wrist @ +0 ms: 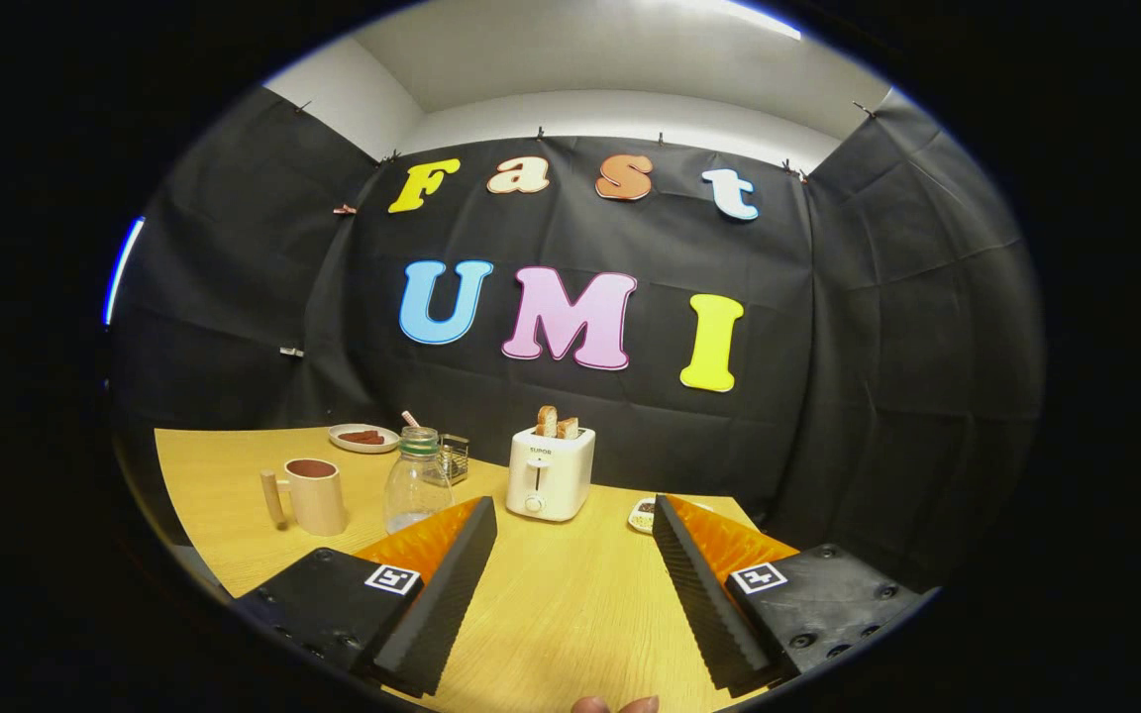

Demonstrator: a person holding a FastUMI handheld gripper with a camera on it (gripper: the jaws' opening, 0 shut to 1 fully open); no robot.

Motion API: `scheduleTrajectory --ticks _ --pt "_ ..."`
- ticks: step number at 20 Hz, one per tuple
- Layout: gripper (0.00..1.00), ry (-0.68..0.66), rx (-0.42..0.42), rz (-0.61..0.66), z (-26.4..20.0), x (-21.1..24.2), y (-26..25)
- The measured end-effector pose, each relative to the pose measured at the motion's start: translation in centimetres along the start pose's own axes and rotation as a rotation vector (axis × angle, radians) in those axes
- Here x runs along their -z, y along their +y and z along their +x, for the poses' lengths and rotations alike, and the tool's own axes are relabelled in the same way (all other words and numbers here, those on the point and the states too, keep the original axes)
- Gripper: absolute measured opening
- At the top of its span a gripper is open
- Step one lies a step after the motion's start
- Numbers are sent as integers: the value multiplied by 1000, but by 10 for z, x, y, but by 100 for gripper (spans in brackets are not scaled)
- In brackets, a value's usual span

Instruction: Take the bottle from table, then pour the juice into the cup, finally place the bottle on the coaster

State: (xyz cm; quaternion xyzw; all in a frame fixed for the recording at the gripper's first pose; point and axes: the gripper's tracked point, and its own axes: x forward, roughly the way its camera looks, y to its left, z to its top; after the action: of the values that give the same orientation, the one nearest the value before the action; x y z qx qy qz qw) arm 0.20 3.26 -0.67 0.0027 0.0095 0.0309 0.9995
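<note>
Tongs (575, 555) spread wide, bottle (416, 481) base hidden behind left finger (442, 594)

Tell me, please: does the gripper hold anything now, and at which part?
Nothing is held. The gripper is open, with only bare table between its fingers. The bottle stands untouched beyond the left finger.

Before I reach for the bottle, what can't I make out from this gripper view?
- Coaster: the right finger covers most of it.
- Bottle: its base sits behind the left finger; how much juice is in it is unclear.
- Cup: its inside is too small to judge.
- Small rack: partly behind the bottle.

The gripper is open, holding nothing.
</note>
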Motion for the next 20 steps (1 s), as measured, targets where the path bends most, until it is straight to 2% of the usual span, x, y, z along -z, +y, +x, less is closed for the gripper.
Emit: scheduleTrajectory --ticks 9,20 --pt "98 16 -103 68 7 33 60" --pt "98 52 -126 94 37 73 106"
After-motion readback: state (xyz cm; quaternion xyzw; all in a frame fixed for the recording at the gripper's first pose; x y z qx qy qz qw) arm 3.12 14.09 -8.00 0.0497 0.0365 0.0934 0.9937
